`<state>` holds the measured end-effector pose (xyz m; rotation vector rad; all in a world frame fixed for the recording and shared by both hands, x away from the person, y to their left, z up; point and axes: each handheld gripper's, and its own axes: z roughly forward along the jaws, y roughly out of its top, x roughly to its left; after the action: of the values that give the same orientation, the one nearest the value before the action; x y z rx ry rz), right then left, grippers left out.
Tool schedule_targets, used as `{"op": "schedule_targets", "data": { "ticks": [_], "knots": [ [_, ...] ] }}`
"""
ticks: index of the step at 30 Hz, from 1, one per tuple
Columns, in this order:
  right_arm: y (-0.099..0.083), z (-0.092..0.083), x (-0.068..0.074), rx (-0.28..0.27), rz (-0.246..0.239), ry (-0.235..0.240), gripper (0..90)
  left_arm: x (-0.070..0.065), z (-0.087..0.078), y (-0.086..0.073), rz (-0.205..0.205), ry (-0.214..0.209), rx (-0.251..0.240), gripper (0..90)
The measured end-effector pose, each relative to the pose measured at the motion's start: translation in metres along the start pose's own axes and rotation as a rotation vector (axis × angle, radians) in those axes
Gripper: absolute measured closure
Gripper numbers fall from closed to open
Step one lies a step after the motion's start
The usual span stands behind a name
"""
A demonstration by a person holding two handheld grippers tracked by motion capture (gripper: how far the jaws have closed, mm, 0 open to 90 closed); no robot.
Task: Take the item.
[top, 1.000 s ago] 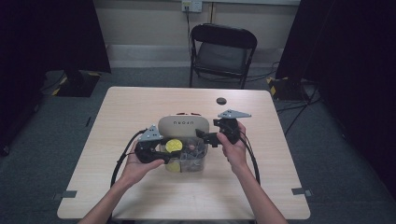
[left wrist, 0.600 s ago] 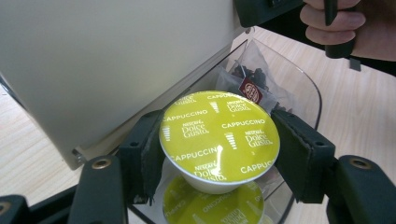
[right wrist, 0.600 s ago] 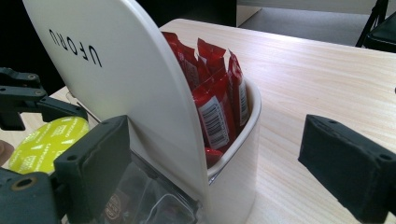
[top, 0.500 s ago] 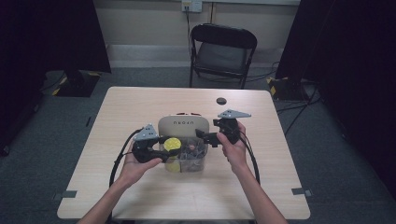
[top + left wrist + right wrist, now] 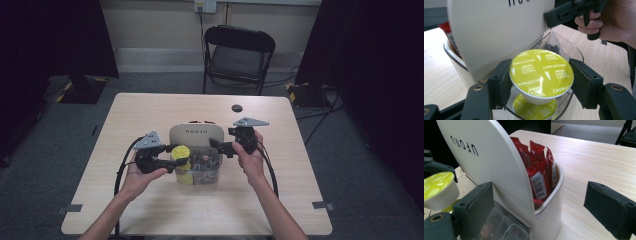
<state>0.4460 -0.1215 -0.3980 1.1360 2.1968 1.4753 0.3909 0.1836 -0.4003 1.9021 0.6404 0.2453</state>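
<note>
- The left gripper [image 5: 167,159] grips a yellow-green capsule [image 5: 541,72] by its rim, one pad on each side; its foil lid reads "CAPPUCCINO" and "Dolce Gusto".
- Held against the frame a second ago, the left hand [image 5: 137,172] sits slightly farther left and nearer the person, and the capsule stands a little higher above the clear compartment [image 5: 202,167] at the near side of the organiser [image 5: 195,134].
- In the left gripper view the capsule hangs just over the clear bin's near-left corner, with a second capsule [image 5: 535,110] of the same colour lying below it inside the bin.
- The capsule is just beside the organiser's cream front panel, which bears dark lettering; whether it touches the panel cannot be told.
- The right gripper [image 5: 225,146] has not moved since the earlier frames: its jaws stand wide at the organiser's right end, one on each side of the panel edge and the cream cup wall, and whether they press on it cannot be told.
- Red sachets [image 5: 539,175] stand upright in the cream cup behind the panel.
- The organiser rests near the middle of the tabletop [image 5: 150,210], unchanged in place.
- A small dark round thing [image 5: 236,108] lies on the far part of the tabletop, well apart from both hands, where it lay before.
- A folding chair [image 5: 239,57] stands beyond the far edge.
</note>
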Motion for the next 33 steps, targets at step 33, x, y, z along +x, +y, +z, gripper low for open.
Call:
{"op": "schedule_targets", "data": {
  "ticks": [33],
  "knots": [
    [0.0, -0.001, 0.0, -0.001, 0.0, -0.002, 8.5, 0.037, -0.058, 0.004, -0.056, 0.088, -0.091, 37.9]
  ]
}}
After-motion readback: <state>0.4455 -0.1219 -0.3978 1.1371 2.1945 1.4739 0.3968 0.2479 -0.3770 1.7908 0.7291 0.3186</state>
